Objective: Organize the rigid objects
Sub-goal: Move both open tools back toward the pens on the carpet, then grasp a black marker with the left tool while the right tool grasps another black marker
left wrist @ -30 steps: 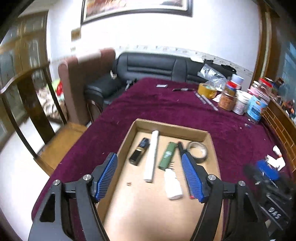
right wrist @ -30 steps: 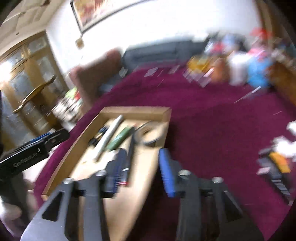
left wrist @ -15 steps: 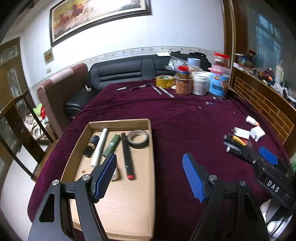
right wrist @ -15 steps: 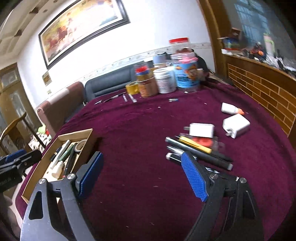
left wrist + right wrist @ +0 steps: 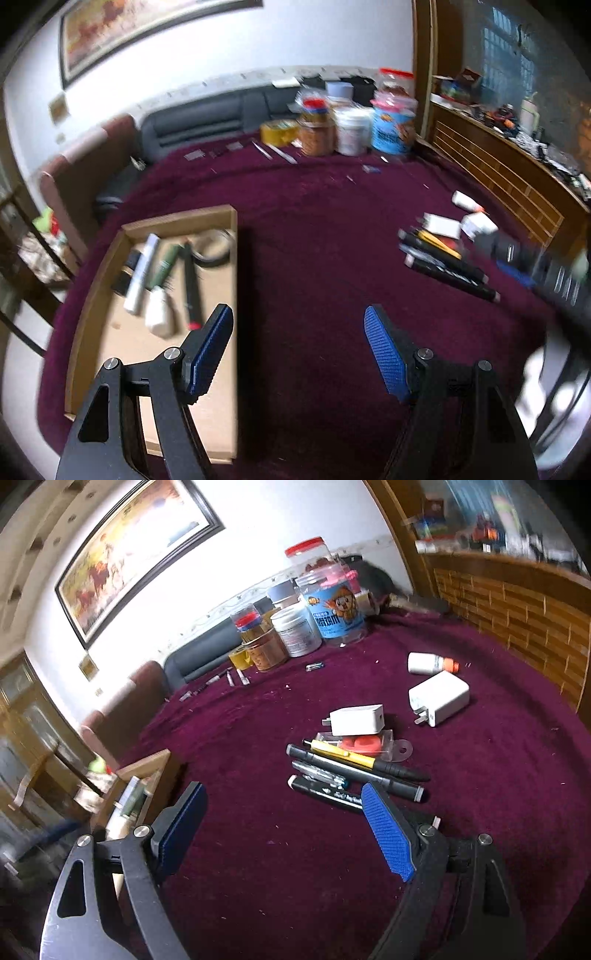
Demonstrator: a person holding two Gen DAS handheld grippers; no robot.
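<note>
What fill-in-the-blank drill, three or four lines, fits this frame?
1. Both sets of tongs, left tongs and right tongs, are ____ and hold nothing.
2. The tape roll lies inside the ____ tray.
3. The small bottle near the chargers has an ____ cap.

Missing words: open; cardboard; orange

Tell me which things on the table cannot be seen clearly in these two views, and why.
- Cardboard tray: right wrist view shows only a blurred corner; the right claw arm hides the rest.
- Things in the tray: left wrist view, motion blur, labels unreadable.
- Black marker: right wrist view, one end behind the claw's blue pad.
- Table's right edge: left wrist view, smeared.
</note>
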